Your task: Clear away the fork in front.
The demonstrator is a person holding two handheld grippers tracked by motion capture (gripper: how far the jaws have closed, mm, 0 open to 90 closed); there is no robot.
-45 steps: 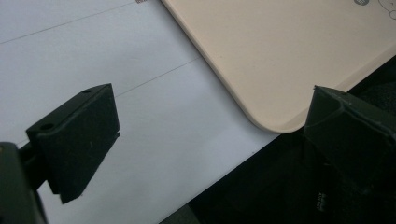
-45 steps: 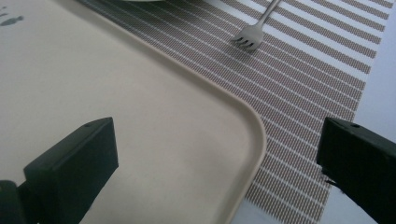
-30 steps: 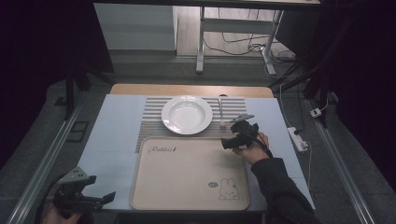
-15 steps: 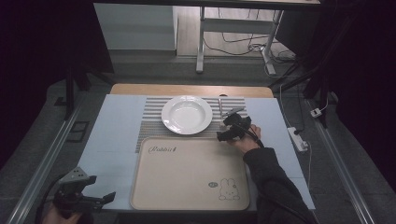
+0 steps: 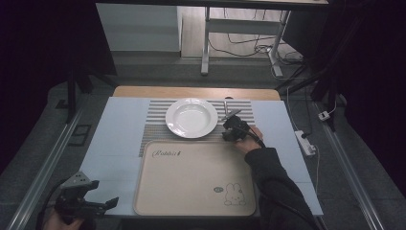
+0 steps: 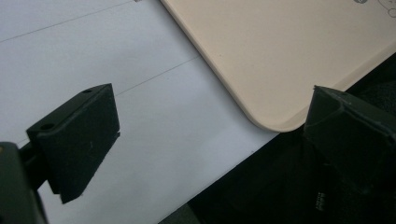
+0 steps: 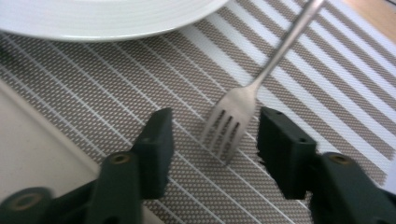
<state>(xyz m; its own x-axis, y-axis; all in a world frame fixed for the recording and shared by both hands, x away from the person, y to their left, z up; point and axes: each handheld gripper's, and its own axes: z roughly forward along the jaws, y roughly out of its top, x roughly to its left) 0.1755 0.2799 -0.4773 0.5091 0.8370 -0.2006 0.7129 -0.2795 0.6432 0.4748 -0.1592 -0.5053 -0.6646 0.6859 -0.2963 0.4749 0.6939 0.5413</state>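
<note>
Surface [image 5: 119, 124], pale blue sheet on top. Beige tray [image 5: 191, 177] at near edge, rabbit print in one corner. Striped placemat [image 5: 155, 125] behind it, white plate [image 5: 191, 117] on the mat. Left gripper [image 5: 98, 205] at near left corner, jaws wide apart, nothing between them. Right gripper [image 7: 215, 140] low over mat, just right of plate; jaws have just been closing, half-open, pads not yet touching. Fork [image 7: 233, 114] lies flat on mat, tines between those jaws.
</note>
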